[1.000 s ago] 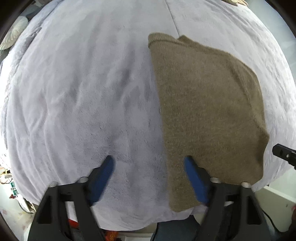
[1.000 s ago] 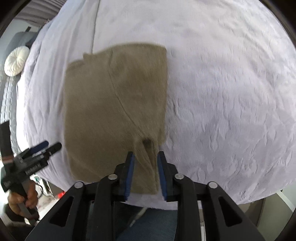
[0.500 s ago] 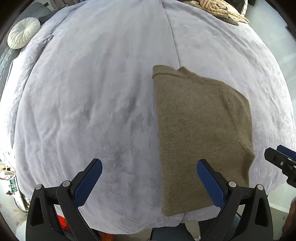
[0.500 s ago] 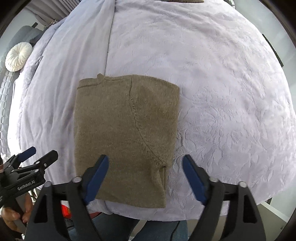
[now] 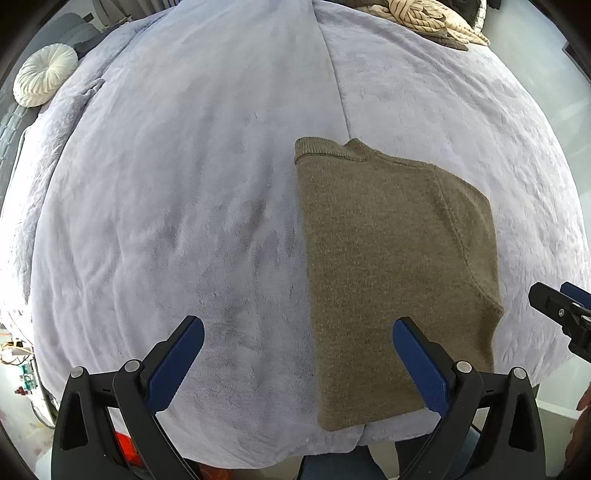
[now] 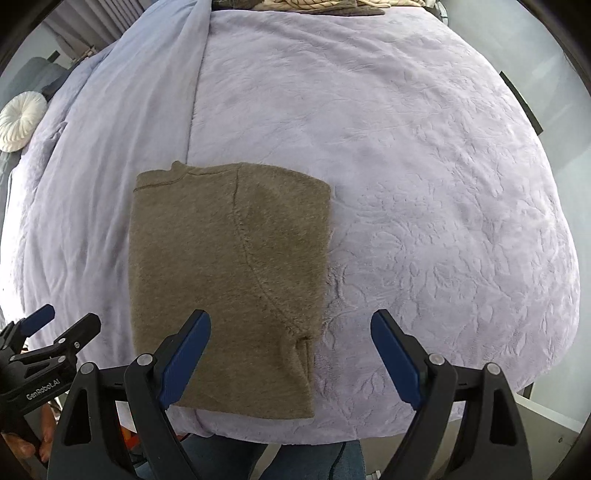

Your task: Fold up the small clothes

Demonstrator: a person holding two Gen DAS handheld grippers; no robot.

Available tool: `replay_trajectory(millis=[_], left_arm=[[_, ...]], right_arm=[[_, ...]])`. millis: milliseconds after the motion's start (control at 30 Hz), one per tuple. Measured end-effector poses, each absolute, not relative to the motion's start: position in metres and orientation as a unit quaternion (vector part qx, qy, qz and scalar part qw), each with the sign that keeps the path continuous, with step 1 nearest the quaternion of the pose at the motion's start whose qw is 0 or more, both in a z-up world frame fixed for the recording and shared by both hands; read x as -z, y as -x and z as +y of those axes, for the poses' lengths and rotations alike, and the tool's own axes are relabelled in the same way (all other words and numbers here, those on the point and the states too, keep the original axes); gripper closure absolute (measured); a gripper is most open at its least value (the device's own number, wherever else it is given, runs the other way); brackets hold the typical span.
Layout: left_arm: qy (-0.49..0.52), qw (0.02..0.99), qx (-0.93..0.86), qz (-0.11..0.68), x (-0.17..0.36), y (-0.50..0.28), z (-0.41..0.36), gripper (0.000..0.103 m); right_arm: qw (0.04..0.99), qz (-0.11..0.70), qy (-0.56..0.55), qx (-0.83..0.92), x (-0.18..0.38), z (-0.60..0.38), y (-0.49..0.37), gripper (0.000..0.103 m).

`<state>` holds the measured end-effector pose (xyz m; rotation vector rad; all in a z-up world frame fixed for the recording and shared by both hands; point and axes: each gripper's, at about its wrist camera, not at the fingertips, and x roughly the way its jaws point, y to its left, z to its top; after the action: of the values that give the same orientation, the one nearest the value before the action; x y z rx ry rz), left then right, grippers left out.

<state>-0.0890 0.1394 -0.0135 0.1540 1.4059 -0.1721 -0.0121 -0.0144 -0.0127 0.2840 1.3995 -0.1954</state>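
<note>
An olive-brown knit sweater [image 5: 391,266] lies folded into a flat rectangle near the front edge of the lavender bed cover [image 5: 192,192]. It also shows in the right wrist view [image 6: 229,266]. My left gripper [image 5: 295,354] is open and empty, held above the bed's front edge, just left of the sweater's near corner. My right gripper [image 6: 291,350] is open and empty, above the sweater's near right corner. Each gripper shows at the edge of the other's view: the right one [image 5: 561,310], the left one [image 6: 44,339].
A round white cushion [image 5: 44,79] lies at the far left of the bed. A pile of beige patterned clothes [image 5: 428,20] sits at the far edge. The bed's front edge runs just under both grippers, with floor below.
My right gripper opened and let go of the sweater's near edge. Both grippers pulled back and up from the sweater, which now lies flat. My left gripper opened wider.
</note>
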Motion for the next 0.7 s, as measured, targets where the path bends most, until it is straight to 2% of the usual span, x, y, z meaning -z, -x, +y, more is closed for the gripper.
replay_trajectory(millis=[700], left_arm=[[-0.071,0.759,0.08,0.642,0.0097,0.0846,0.1396,0.001]], right_arm=[[0.751,0.642,-0.127,0.088,0.0132,-0.0109,0.0092,0.012]])
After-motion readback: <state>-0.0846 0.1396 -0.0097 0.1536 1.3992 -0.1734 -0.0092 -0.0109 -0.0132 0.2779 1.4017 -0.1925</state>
